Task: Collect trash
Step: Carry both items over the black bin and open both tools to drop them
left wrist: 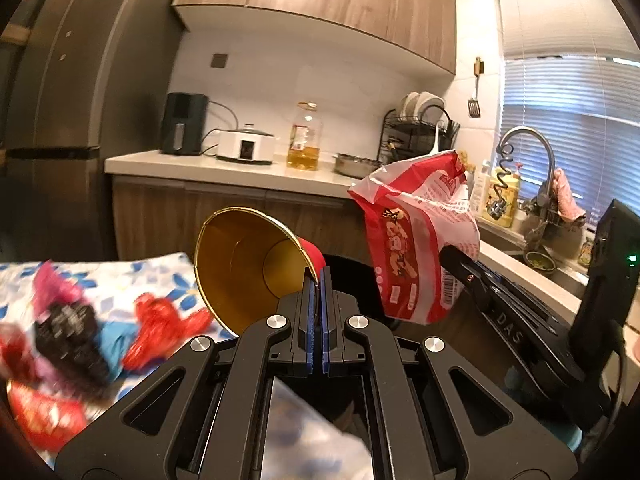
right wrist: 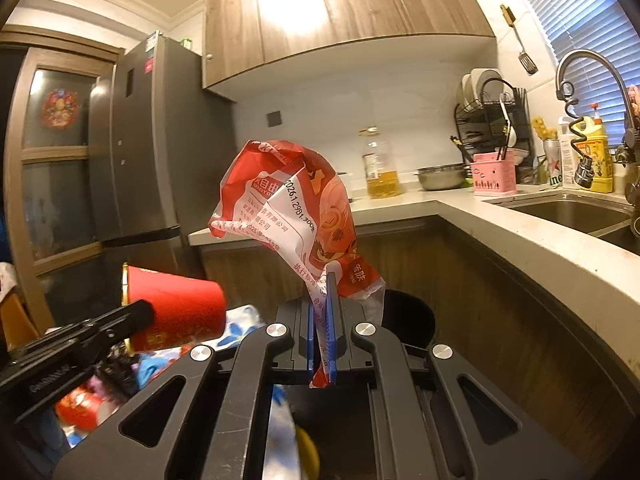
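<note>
Left gripper (left wrist: 319,280) jaws pinch red cup (left wrist: 248,264); right gripper (right wrist: 322,292) jaws pinch snack bag (right wrist: 288,208). Neither binned yet; wrappers (left wrist: 80,332) remain on tabletop (left wrist: 168,268).

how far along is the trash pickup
Nothing visibly binned yet. In hand: left gripper pinches the red paper cup by its rim; right gripper clamps the red snack bag above the black bin. Left: blurred wrappers on the floral tablecloth.

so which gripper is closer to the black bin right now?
Right, as far as the views show. The right gripper, shut on the red-and-white wrapper, sits just short of the black bin. The left gripper, shut on the red cup, sits further left, by the floral table.
</note>
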### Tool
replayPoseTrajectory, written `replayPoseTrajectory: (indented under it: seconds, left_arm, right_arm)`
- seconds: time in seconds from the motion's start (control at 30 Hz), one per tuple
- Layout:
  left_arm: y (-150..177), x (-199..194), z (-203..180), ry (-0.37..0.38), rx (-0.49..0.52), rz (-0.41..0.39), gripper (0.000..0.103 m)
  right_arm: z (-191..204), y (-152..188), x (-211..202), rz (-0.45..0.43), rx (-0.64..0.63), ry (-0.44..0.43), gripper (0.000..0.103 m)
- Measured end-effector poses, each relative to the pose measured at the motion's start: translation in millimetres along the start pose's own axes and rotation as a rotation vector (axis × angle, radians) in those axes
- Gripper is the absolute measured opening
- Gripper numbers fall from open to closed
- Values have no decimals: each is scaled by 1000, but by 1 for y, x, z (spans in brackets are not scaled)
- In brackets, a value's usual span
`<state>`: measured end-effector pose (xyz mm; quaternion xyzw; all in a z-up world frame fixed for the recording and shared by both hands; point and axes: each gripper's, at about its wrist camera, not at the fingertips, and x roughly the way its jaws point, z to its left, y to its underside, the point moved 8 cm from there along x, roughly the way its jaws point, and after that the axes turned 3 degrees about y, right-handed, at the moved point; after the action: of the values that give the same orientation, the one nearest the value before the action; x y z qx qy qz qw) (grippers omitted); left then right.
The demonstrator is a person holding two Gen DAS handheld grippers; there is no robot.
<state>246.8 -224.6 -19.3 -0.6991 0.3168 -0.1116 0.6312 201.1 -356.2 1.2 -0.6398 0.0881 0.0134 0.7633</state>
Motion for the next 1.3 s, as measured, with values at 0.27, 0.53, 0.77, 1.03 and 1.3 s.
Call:
replayPoseTrajectory:
  seconds: [0.27, 0.53, 0.77, 1.03, 1.3]
  left_arm:
    - [-4, 59, -8, 31, -3, 31, 2]
    - [-4, 90, -12, 33, 10, 42, 2]
    - [-1, 104, -11, 32, 1, 53, 2]
    - [7, 125, -13, 47, 4, 87, 2]
    - [28, 146, -8, 39, -6, 164, 25]
  right_arm:
    - [-21, 4, 35, 26, 19, 37, 6]
    - [-27, 10, 56, 51, 23, 43, 6]
    - [-30, 15, 69, 73, 21, 47, 6]
    - [-36, 21, 79, 99, 26, 43, 23]
    - [-48, 21, 76, 91, 47, 67, 46]
